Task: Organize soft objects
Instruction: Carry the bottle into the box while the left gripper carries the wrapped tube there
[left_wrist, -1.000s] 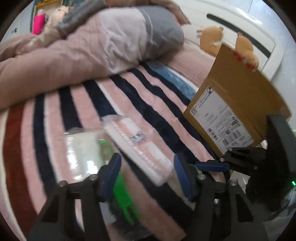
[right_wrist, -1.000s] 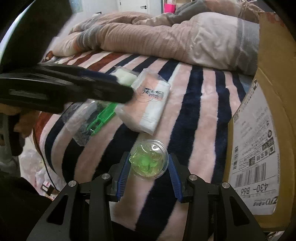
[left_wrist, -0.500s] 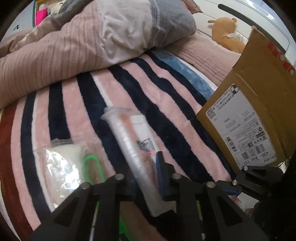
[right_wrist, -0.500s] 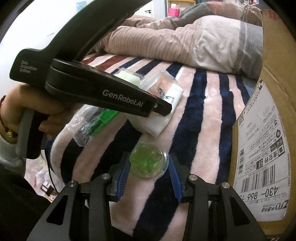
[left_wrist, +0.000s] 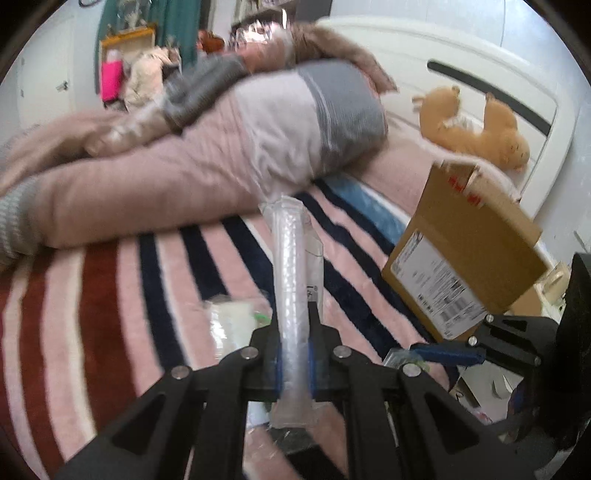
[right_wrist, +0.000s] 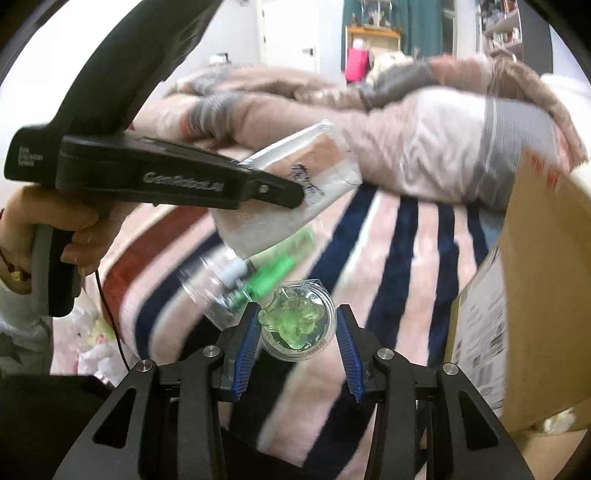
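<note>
Left gripper (left_wrist: 294, 360): jaws clamped tight on a clear plastic packet (left_wrist: 291, 280) holding folded white and tan cloth, seen edge-on at centre frame in the left wrist view; in the right wrist view the packet (right_wrist: 295, 192) hangs clear above the blanket, centre-left. Right gripper (right_wrist: 297, 332): jaws partly closed against the sides of a small round clear tub (right_wrist: 298, 320) of green material, lower centre of frame. Striped blanket (left_wrist: 110, 295): pink, navy and red bands, covers the bed. Second clear bag (right_wrist: 236, 284) with a green item inside: lies on the blanket, just left of the tub, below the lifted packet. Cardboard box (left_wrist: 469, 254): stands at right of frame, shipping label facing the camera. Rolled pink quilt (left_wrist: 166, 162): across the upper frame. Plush toy (left_wrist: 476, 125): upper right, against the white headboard (left_wrist: 480, 66). A hand (right_wrist: 48, 221) grips the left handle at left edge.
</note>
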